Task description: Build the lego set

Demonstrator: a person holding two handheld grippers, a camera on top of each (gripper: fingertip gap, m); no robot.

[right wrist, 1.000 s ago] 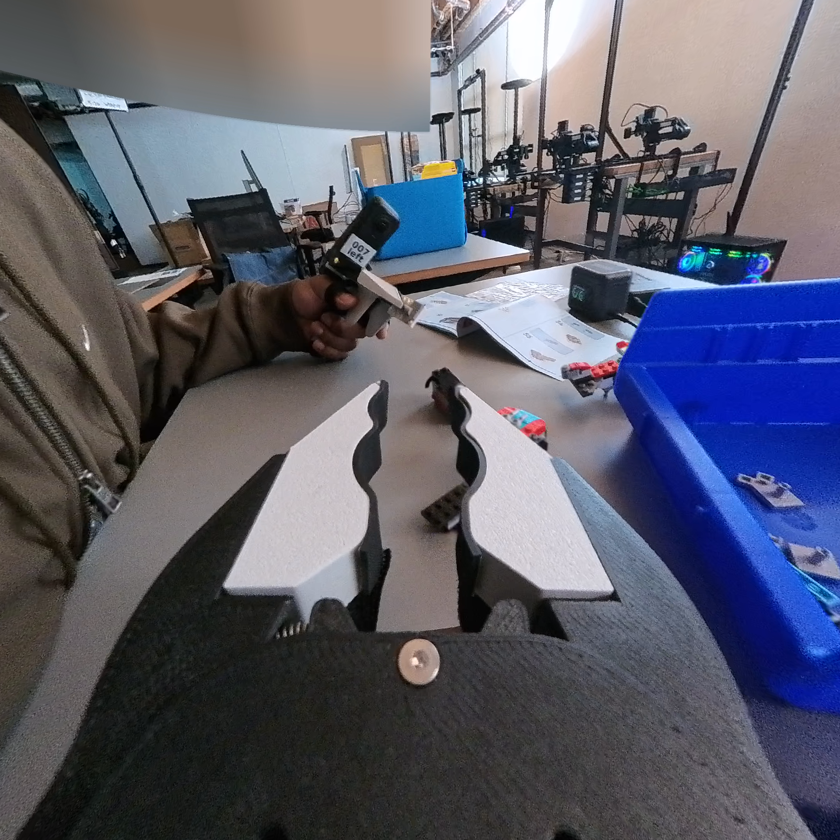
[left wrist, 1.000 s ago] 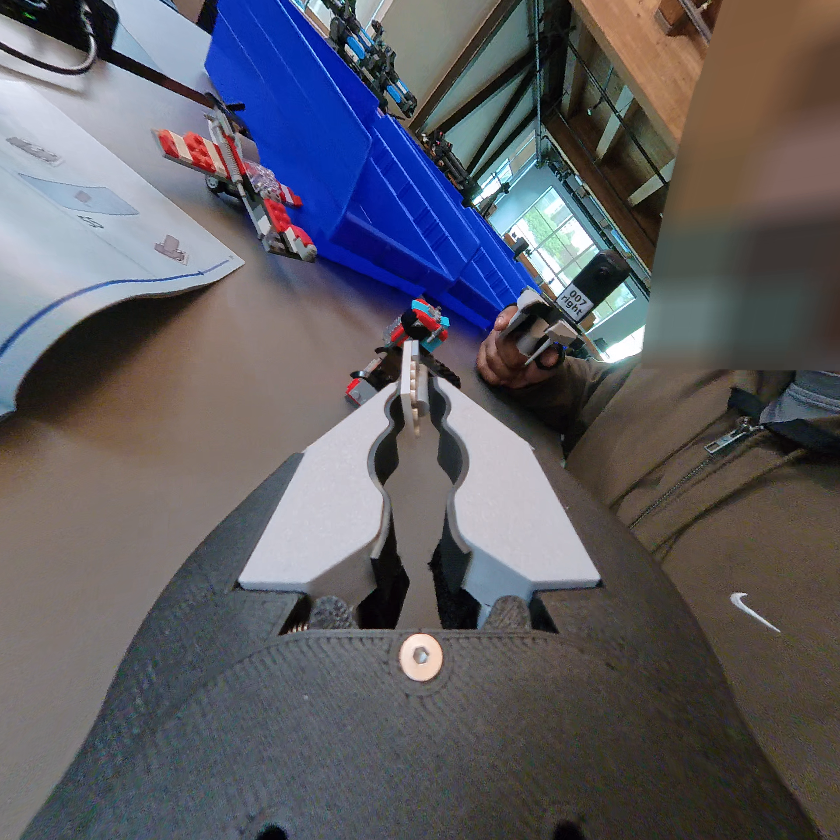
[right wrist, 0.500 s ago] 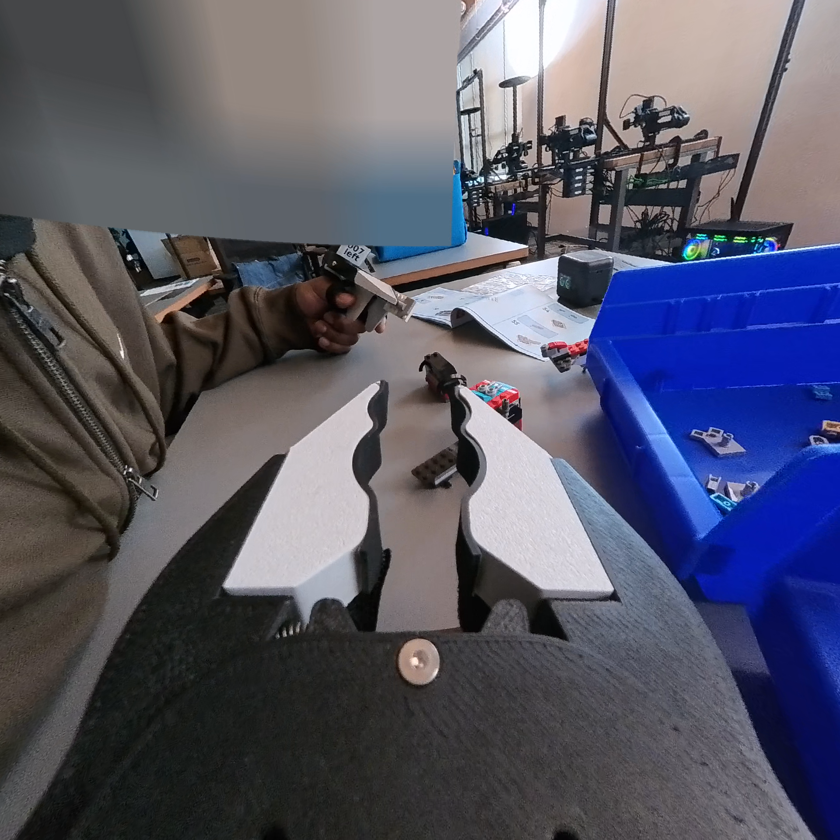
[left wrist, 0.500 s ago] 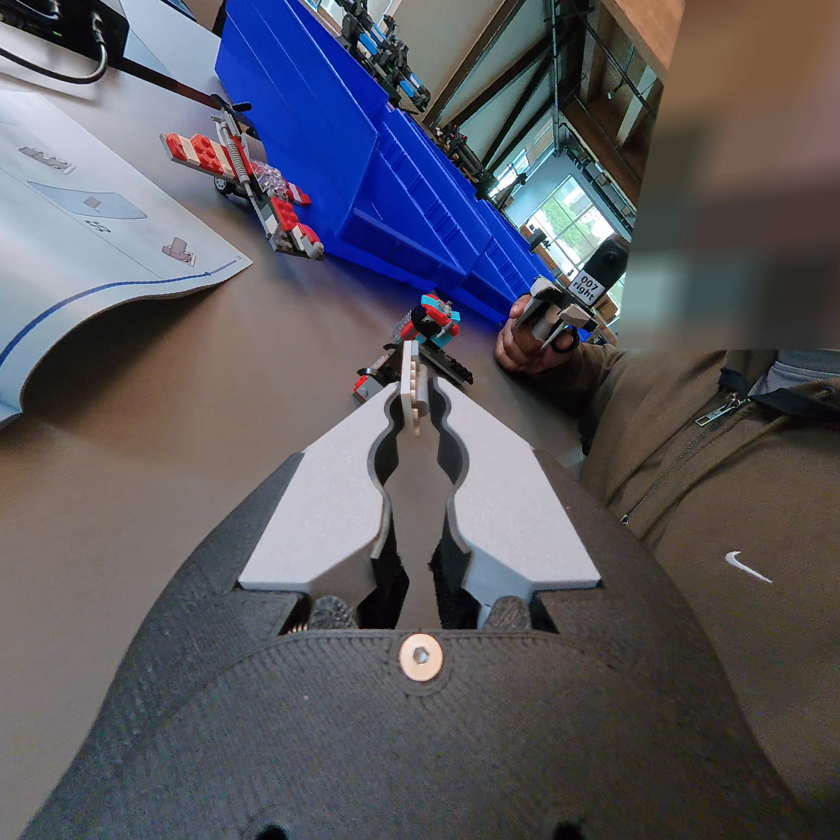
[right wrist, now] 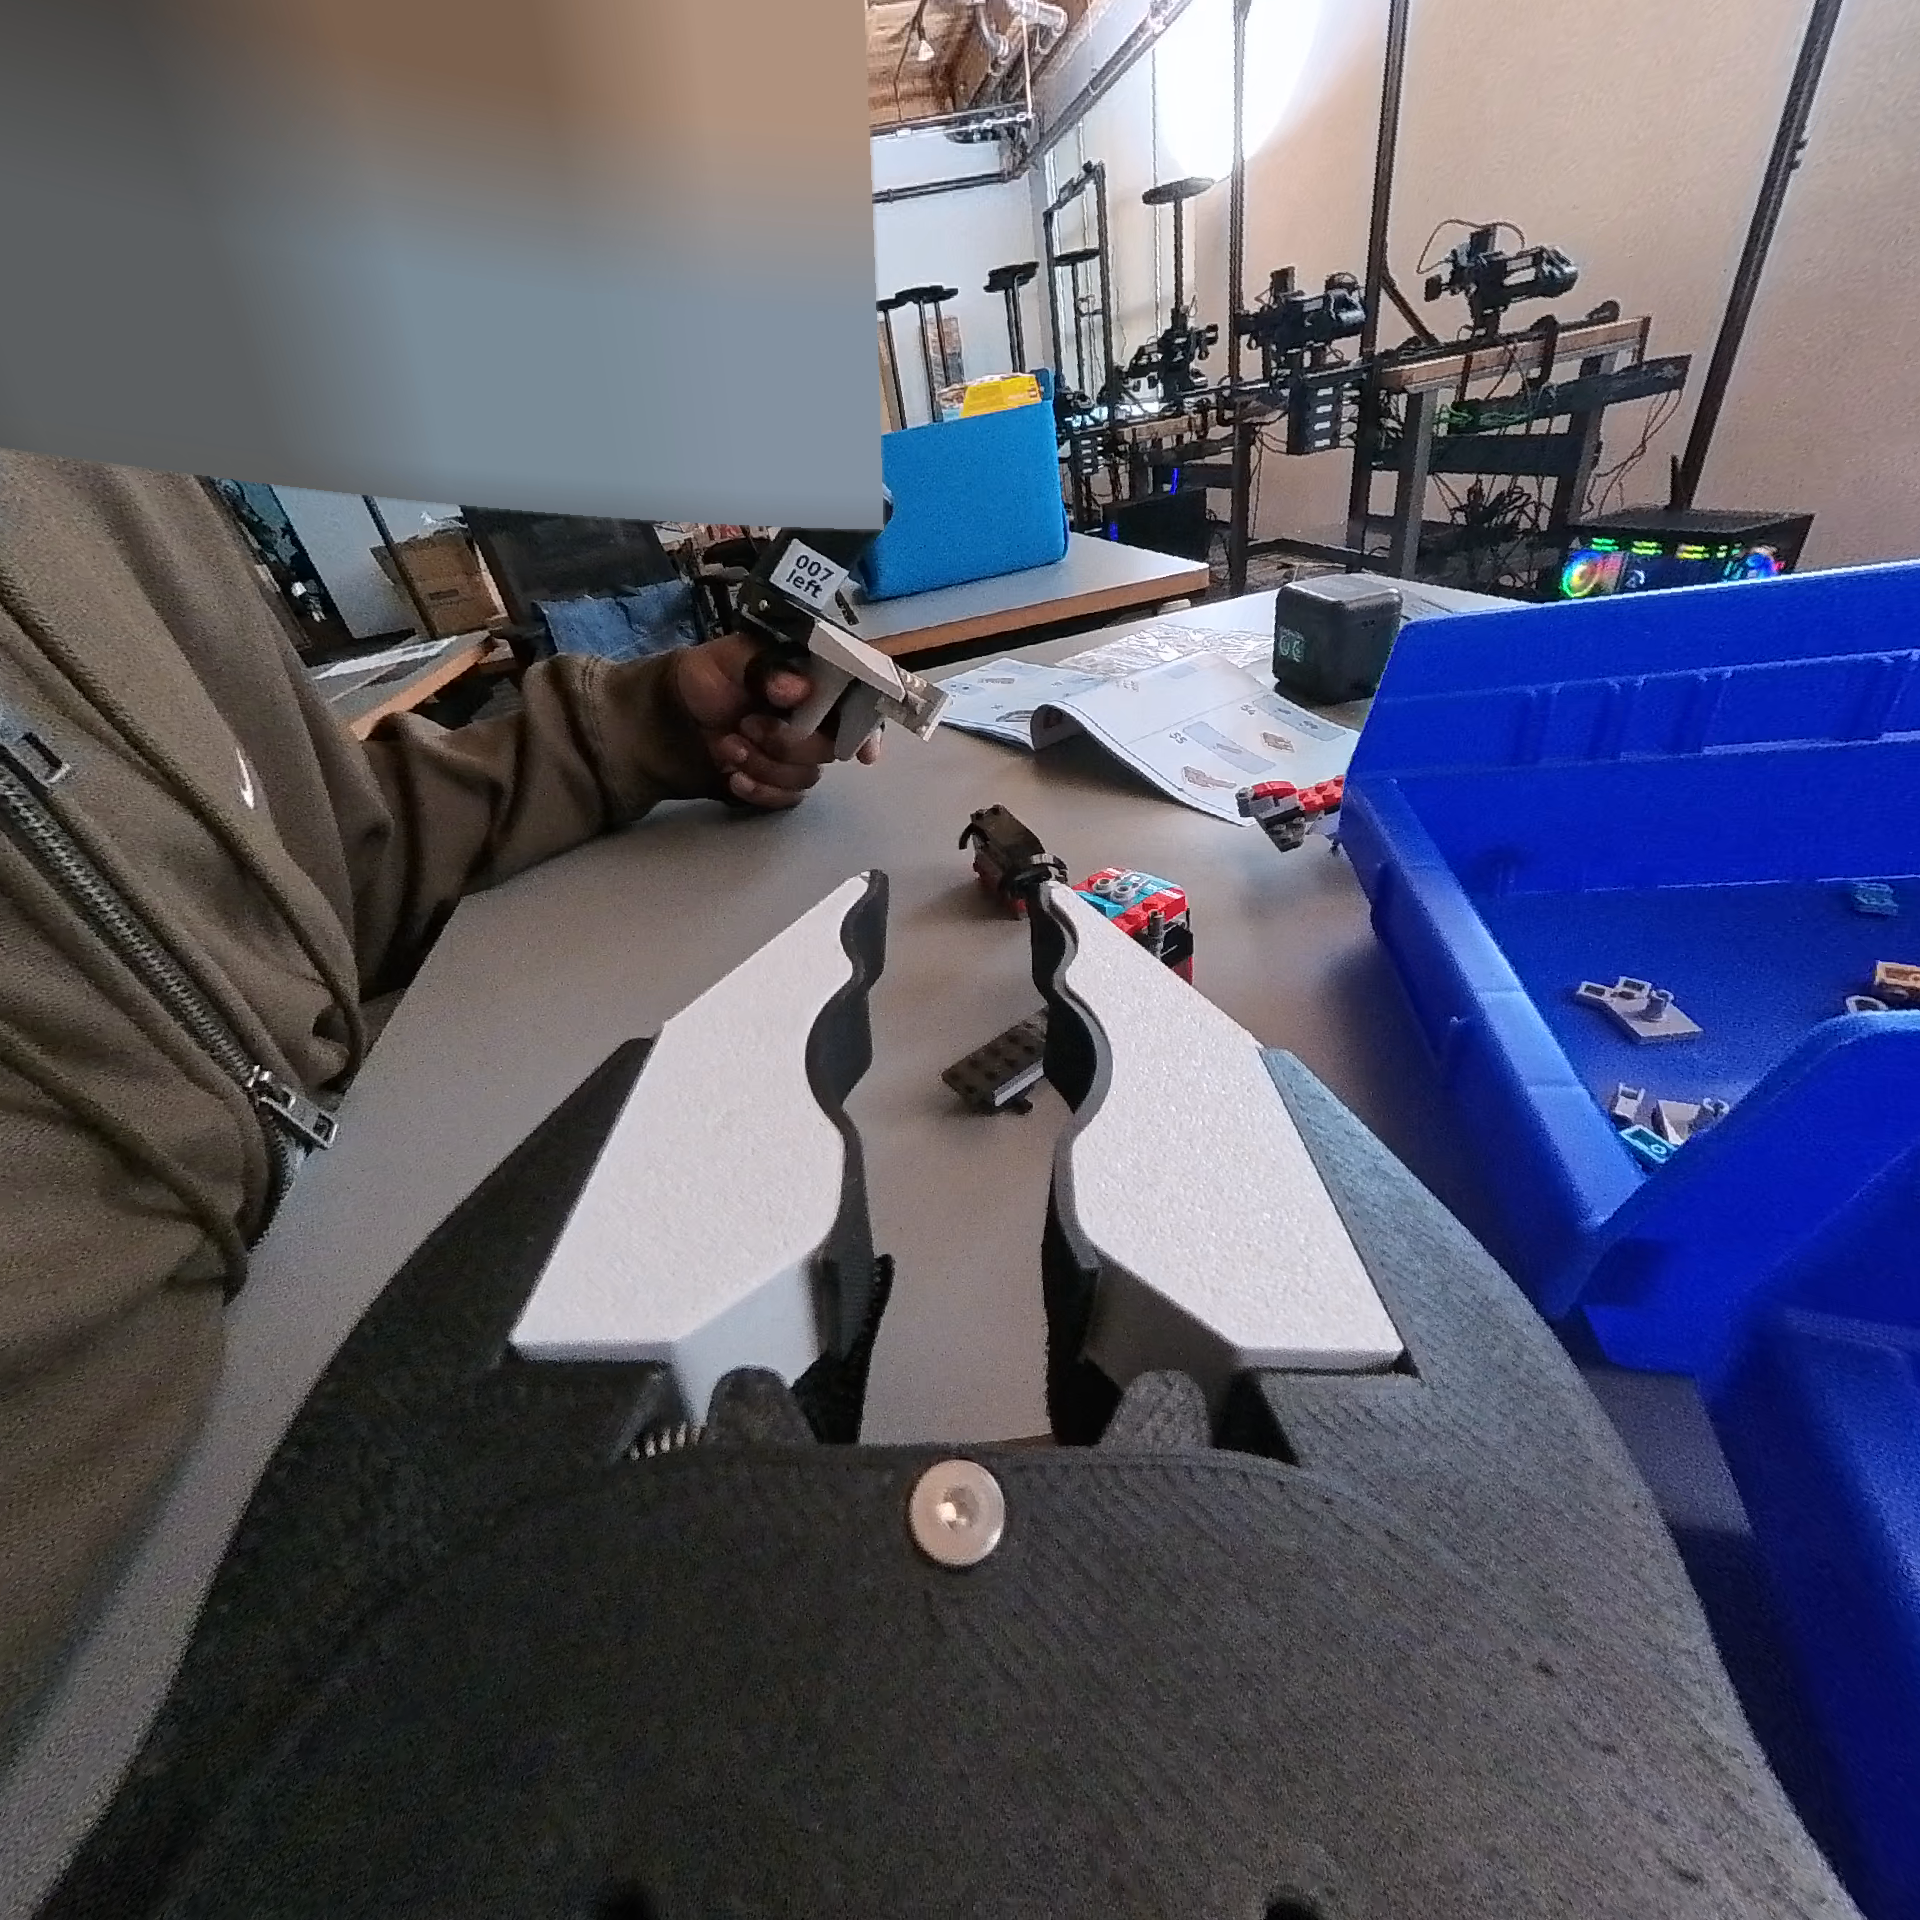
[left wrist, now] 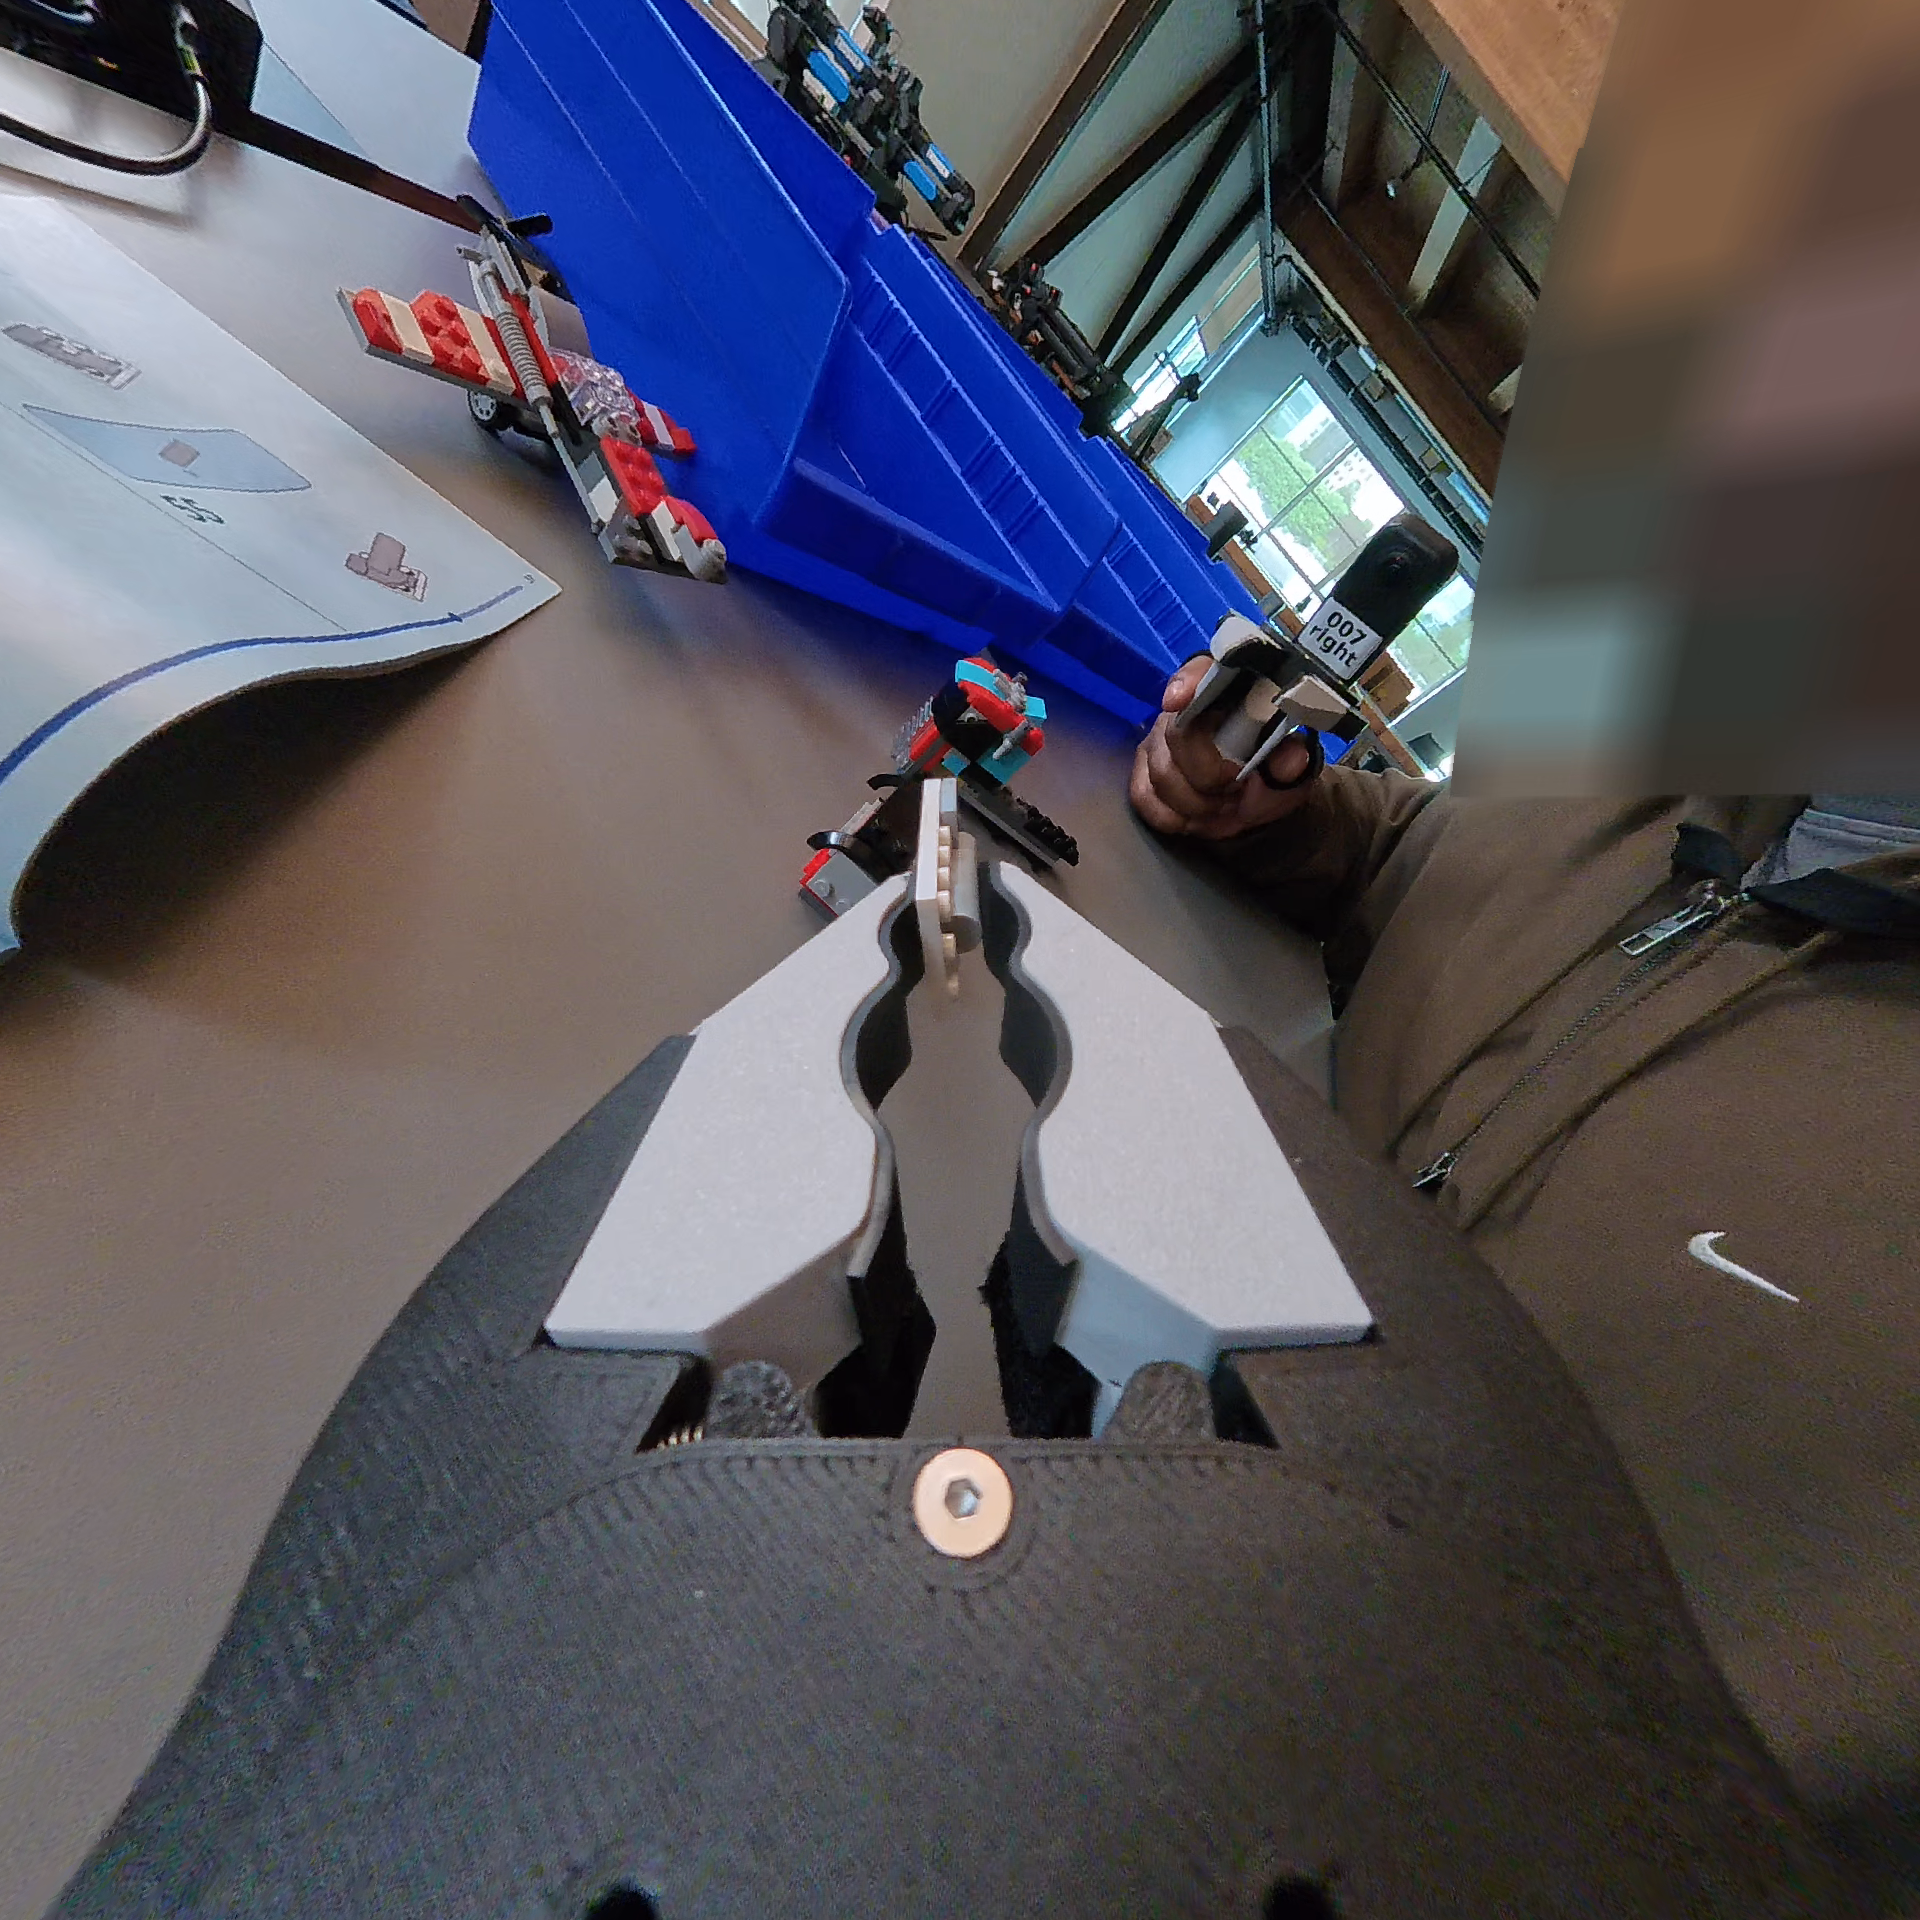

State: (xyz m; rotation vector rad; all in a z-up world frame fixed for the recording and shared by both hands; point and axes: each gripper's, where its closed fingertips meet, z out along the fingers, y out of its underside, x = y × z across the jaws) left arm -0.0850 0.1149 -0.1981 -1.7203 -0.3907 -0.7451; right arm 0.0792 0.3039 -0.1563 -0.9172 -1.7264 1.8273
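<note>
My left gripper (left wrist: 945,885) is shut on a small tan and grey plate piece (left wrist: 940,862), held upright at the fingertips above the table. It also shows in the right wrist view (right wrist: 914,717), in a hand resting on the table. My right gripper (right wrist: 961,896) is open with nothing between its pads, low over the grey table (right wrist: 644,935). A black studded plate (right wrist: 997,1065) lies on the table beside its right finger. Just beyond the tips stand a dark brick piece (right wrist: 1003,842) and a red, teal and black brick block (right wrist: 1132,904), which also shows in the left wrist view (left wrist: 982,717).
Large blue bins (right wrist: 1610,831) with several loose small parts stand to the right. An open instruction booklet (right wrist: 1164,717), a red and white brick build (left wrist: 530,416) and a black cube device (right wrist: 1335,639) lie farther off. A person in a brown hoodie (left wrist: 1662,1143) sits close by. The gap from one gripper's tips to the other's is roughly 25 cm.
Both views have shifted a little as the hands moved. The left gripper has kept the tan and grey piece in the same grasp. The right gripper has stayed open.
</note>
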